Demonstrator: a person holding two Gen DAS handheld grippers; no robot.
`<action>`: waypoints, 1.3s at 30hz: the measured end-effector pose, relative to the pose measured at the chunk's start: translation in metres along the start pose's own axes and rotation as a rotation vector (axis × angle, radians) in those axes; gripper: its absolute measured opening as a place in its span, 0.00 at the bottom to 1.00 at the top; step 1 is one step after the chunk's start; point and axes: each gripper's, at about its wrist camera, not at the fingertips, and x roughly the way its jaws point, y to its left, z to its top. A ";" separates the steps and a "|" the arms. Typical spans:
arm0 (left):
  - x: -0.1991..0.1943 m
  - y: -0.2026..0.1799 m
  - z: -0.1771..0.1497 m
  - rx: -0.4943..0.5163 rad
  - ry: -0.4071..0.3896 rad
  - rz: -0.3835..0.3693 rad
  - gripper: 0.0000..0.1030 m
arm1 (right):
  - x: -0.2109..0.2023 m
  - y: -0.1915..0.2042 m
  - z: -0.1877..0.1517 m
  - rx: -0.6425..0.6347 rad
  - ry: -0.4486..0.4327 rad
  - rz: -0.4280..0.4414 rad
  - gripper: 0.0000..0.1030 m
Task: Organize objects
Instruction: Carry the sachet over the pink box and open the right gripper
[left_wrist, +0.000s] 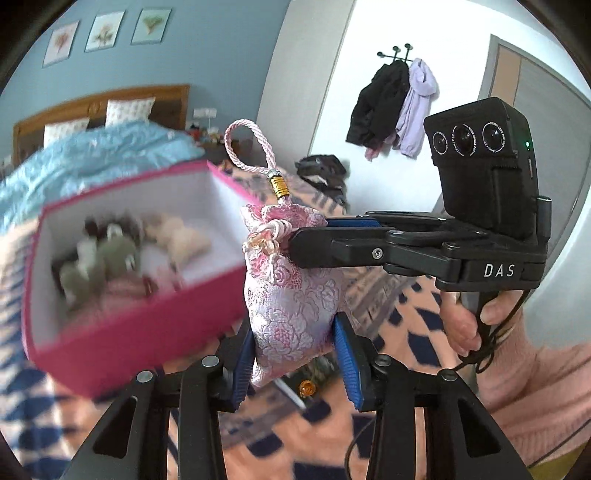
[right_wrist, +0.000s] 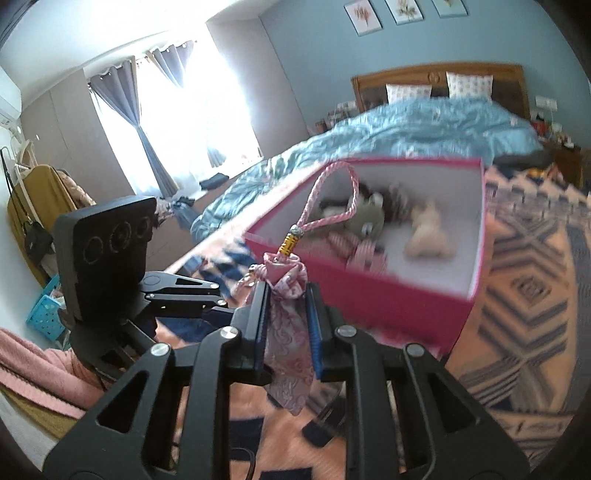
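Sachet (left_wrist: 291, 291): one, clamped by right gripper (right_wrist: 286, 325); one pink box (right_wrist: 406, 295).

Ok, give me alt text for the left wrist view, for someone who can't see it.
A pink brocade pouch hangs in mid-air, pinched near its neck by the right gripper coming from the right, its base between the left gripper's blue pads. Left of it sits an open pink box of blurred soft toys, on a patterned blanket.
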 end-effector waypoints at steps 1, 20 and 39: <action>0.004 0.001 0.009 0.008 -0.006 0.009 0.39 | -0.002 -0.002 0.006 -0.002 -0.012 -0.001 0.21; 0.081 0.066 0.117 -0.044 0.030 0.144 0.39 | 0.034 -0.071 0.107 -0.036 -0.024 -0.146 0.21; 0.163 0.102 0.122 -0.176 0.257 0.266 0.50 | 0.117 -0.150 0.101 -0.039 0.174 -0.461 0.25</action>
